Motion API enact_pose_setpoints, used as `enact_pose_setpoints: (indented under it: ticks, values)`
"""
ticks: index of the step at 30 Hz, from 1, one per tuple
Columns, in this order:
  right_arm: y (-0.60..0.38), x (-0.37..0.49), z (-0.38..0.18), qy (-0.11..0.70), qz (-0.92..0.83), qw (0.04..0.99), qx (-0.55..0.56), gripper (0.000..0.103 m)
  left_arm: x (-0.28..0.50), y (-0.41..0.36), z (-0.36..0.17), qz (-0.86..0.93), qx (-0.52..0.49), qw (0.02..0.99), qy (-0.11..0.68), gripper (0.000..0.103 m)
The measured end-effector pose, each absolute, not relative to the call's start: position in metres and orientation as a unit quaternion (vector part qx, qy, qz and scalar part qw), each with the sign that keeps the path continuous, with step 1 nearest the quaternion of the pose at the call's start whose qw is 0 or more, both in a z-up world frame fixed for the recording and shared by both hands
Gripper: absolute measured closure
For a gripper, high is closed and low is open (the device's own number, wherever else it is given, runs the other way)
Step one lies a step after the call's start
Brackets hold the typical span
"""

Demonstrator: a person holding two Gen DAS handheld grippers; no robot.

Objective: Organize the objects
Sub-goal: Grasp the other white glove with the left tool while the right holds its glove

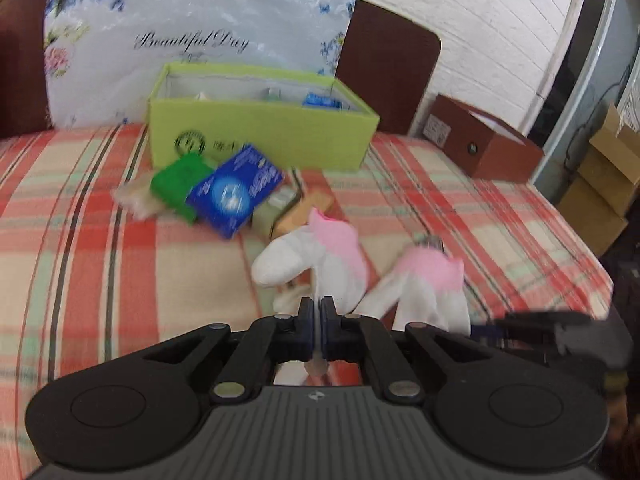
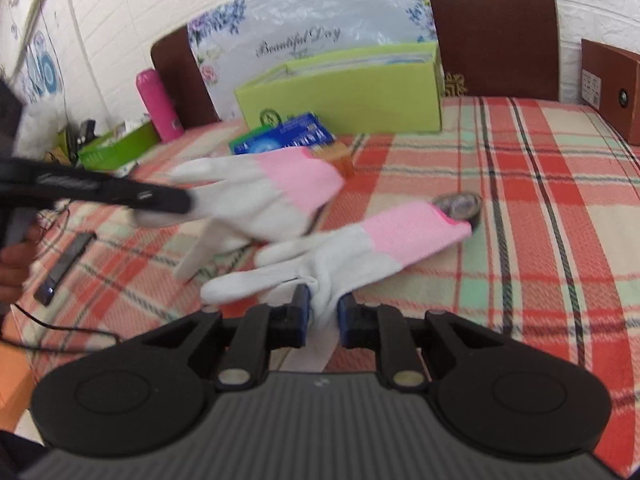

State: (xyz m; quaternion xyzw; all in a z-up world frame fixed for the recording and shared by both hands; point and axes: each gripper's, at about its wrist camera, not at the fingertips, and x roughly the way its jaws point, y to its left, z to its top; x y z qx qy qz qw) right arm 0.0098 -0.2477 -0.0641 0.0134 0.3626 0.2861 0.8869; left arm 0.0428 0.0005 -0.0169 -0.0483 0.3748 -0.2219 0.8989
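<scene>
Two white gloves with pink cuffs are lifted over a plaid blanket. My left gripper (image 1: 317,306) is shut on one glove (image 1: 316,256) by a fingertip; the same glove (image 2: 256,192) shows in the right wrist view. My right gripper (image 2: 323,304) is shut on the other glove (image 2: 352,248), which also shows in the left wrist view (image 1: 424,284). A lime green box (image 1: 260,120) stands open at the back, also seen in the right wrist view (image 2: 352,92). In front of it lie a blue packet (image 1: 234,192), a green packet (image 1: 180,178) and an orange packet (image 1: 304,210).
A roll of tape (image 2: 458,206) lies on the blanket behind the right glove. A brown box (image 1: 484,140) sits at the right edge of the bed. A pink bottle (image 2: 158,104) and a green tray (image 2: 116,150) stand at the left. A dark remote (image 2: 64,268) lies at the near left.
</scene>
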Motion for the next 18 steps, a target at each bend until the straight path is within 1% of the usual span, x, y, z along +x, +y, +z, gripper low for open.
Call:
enact_pose_setpoints:
  ticks: [1,3,4,5,6,7,8,9,10,12,14,16,18]
  values:
    - [-0.252,0.008,-0.066,0.366,0.276,0.888,0.016,0.087,0.037,0.004,-0.023,-0.219,-0.048,0.894,0.388,0.1]
    - [-0.26,0.006,-0.066,0.364,0.257,0.895,0.029,0.076,0.032,0.007,-0.033,-0.207,-0.043,0.891,0.402,0.092]
    - [-0.263,0.004,-0.065,0.362,0.25,0.898,0.03,0.059,0.032,0.008,-0.035,-0.202,-0.04,0.892,0.403,0.088]
    - [-0.265,0.003,-0.063,0.356,0.244,0.902,0.028,0.046,0.033,0.009,-0.035,-0.198,-0.041,0.894,0.399,0.076]
    - [-0.265,0.002,-0.061,0.347,0.238,0.907,0.026,0.044,0.034,0.008,-0.033,-0.197,-0.045,0.897,0.393,0.059]
    - [-0.264,0.002,-0.059,0.34,0.237,0.91,0.022,0.043,0.036,0.006,-0.03,-0.197,-0.048,0.901,0.383,0.048]
    - [-0.262,0.002,-0.057,0.335,0.239,0.912,0.017,0.041,0.037,0.002,-0.027,-0.201,-0.046,0.907,0.368,0.033]
    - [-0.26,0.002,-0.057,0.33,0.239,0.913,0.011,0.039,0.038,-0.002,-0.025,-0.207,-0.04,0.912,0.351,0.03]
    - [-0.257,0.003,-0.057,0.327,0.238,0.914,0.005,0.036,0.04,-0.008,-0.024,-0.21,-0.027,0.917,0.339,0.03]
    - [-0.248,0.003,-0.058,0.325,0.24,0.915,-0.012,0.033,0.049,-0.022,-0.027,-0.213,-0.005,0.915,0.344,0.03]
    - [-0.241,0.004,-0.061,0.328,0.242,0.913,-0.022,0.02,0.06,-0.031,-0.038,-0.216,0.002,0.907,0.363,0.03]
    - [-0.235,0.006,-0.065,0.334,0.246,0.909,-0.022,0.015,0.067,-0.035,-0.048,-0.204,0.006,0.9,0.384,0.03]
    - [-0.231,0.009,-0.069,0.338,0.246,0.908,-0.024,0.015,0.067,-0.036,-0.052,-0.192,0.016,0.903,0.383,0.029]
